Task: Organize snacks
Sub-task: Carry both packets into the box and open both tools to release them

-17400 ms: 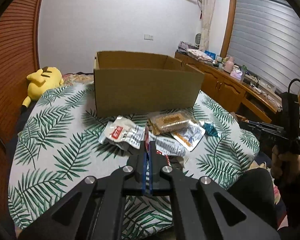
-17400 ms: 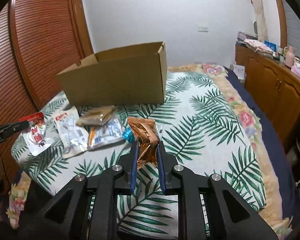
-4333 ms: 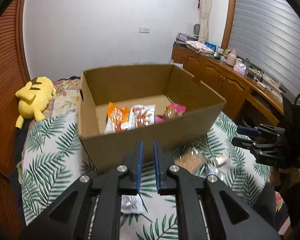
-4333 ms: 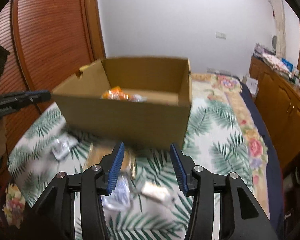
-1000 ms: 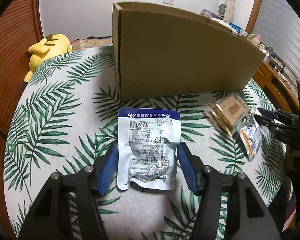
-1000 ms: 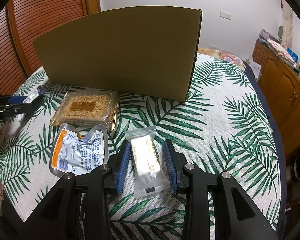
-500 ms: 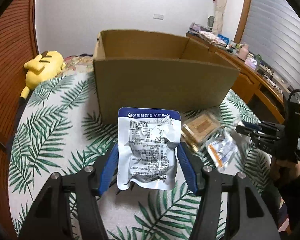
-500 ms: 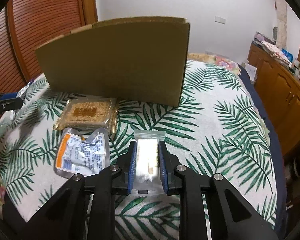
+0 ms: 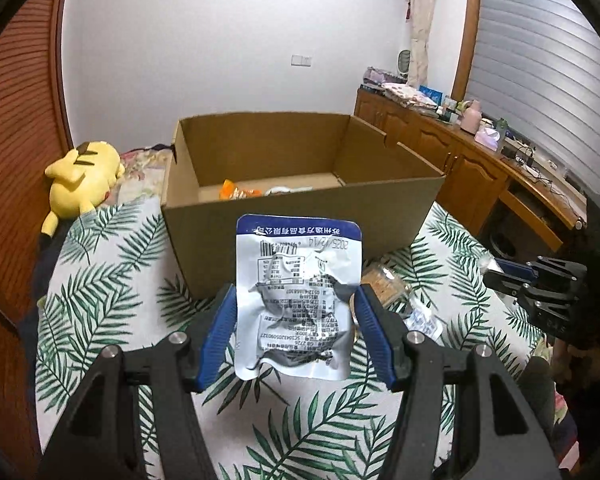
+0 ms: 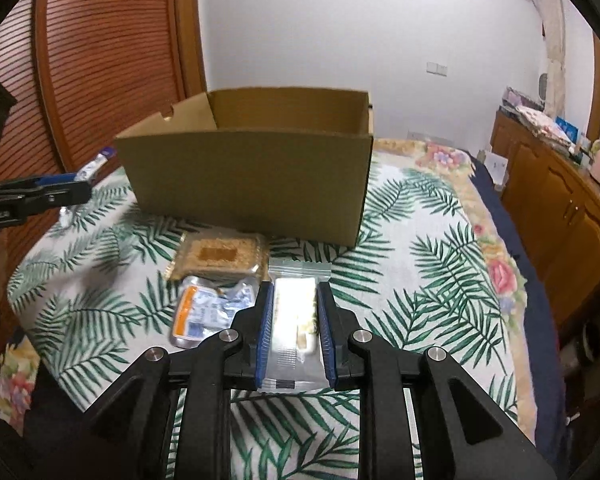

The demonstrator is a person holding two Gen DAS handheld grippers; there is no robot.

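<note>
My left gripper is shut on a white and blue snack pouch and holds it in the air in front of the open cardboard box. The box holds an orange packet and other snacks. My right gripper is shut on a clear-wrapped white snack bar, lifted above the bed. A brown cracker pack and a silver pouch with orange edge lie on the leaf-print bedspread before the box.
A yellow plush toy lies left of the box. A wooden cabinet with clutter runs along the right wall. A wooden slatted door stands at the left. The bed's edge drops off at the right.
Both grippers have risen with their snacks. The left view now looks down into the box. The right gripper closed on the snack bar about a second ago and lifted it.
</note>
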